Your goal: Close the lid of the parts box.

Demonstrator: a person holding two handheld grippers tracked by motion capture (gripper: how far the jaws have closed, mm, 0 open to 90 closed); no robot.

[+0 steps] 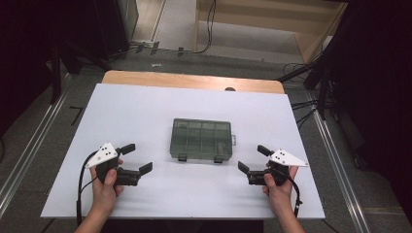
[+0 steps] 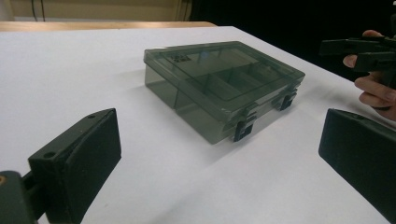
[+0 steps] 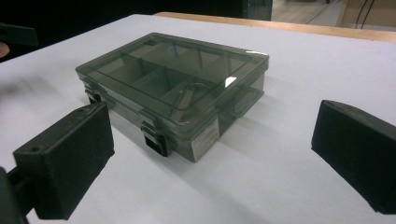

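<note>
Tongs left (image 1: 134, 158) and right (image 1: 254, 158) gape wide, empty, flanking the closed compartment box (image 1: 201, 139) on the white table (image 1: 145, 107).

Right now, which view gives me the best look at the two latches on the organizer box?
The left gripper view: both black latches stand out on the near face of the organizer box, lid down. The right gripper view shows them at a slant, one partly shadowed. The high view shows them small.

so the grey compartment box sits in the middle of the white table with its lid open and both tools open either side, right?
Not quite: the compartment box has its lid shut, with both front latches down, as the right gripper view shows. The rest holds: it sits mid-table, with the left tool and right tool open either side.
</note>
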